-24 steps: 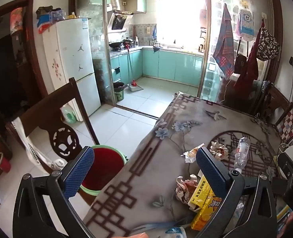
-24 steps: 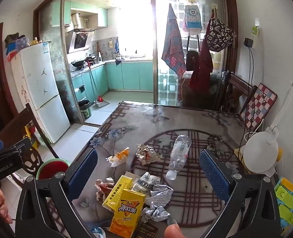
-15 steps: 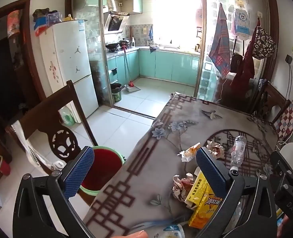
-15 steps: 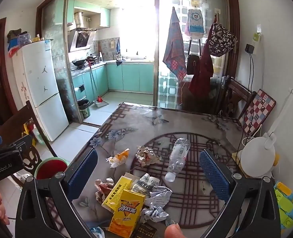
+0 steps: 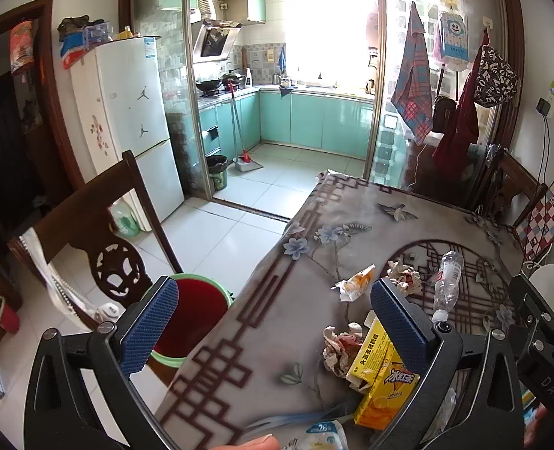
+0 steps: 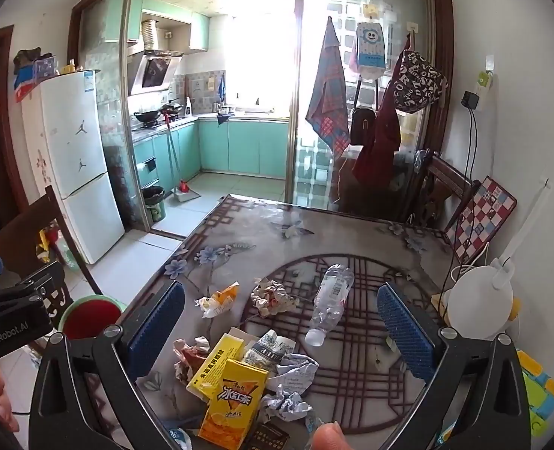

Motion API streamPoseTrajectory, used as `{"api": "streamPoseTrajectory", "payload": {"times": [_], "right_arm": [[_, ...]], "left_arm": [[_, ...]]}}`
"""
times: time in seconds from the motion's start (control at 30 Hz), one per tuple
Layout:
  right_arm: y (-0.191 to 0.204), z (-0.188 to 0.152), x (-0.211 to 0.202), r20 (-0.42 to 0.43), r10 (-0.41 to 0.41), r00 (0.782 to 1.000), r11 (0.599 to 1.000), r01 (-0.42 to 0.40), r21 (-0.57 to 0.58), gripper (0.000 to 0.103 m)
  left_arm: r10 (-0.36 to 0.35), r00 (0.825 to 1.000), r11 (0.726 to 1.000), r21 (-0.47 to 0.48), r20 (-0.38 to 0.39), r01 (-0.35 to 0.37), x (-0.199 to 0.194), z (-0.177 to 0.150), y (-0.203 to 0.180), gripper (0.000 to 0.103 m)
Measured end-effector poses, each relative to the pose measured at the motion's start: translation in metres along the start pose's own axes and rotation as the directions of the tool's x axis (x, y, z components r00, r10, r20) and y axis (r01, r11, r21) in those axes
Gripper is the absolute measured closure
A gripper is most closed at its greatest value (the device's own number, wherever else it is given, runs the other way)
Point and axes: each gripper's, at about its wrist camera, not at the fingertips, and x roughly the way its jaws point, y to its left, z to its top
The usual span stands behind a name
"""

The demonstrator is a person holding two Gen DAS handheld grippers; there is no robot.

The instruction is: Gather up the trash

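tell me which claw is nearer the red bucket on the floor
Left. The left claw hangs open with one finger right over the red bucket; the right claw sits over the table's trash pile, bucket off to its left.

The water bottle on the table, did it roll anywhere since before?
No. The water bottle lies at the same spot on the tablecloth's round lattice pattern as before.

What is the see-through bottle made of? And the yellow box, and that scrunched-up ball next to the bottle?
Water bottle: clear thin plastic, probably; you see the table pattern through it. Yellow drink carton: glossy printed cardboard, judging by its sharp folded edges. Crumpled ball: paper, likely, matte with stiff creases.
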Motion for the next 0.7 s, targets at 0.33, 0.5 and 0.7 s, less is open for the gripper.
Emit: {"api": "streamPoseTrajectory", "payload": {"times": [0.33, 0.5, 0.7], "right_arm": [[0.000, 0.007, 0.002, -0.031, 0.007, 0.999, 1.000, -0.007, -0.001, 0.000], [0.002, 0.010, -0.002, -0.041, 0.018, 0.999, 1.000, -0.018, 0.000, 0.000], [0.003, 0.013, -0.005, -0.033, 0.017, 0.999, 1.000, -0.017, -0.001, 0.000]], "left_arm": [[0.010, 1.000, 1.000, 0.008, 0.001, -0.010, 0.003, -0.001, -0.003, 0.000], [0.007, 1.000, 1.000, 0.011, 0.007, -0.007, 0.002, 0.001, -0.003, 0.000], [0.003, 1.000, 1.000, 0.027, 0.019, -0.004, -0.002, 0.005, -0.009, 0.000]]}}
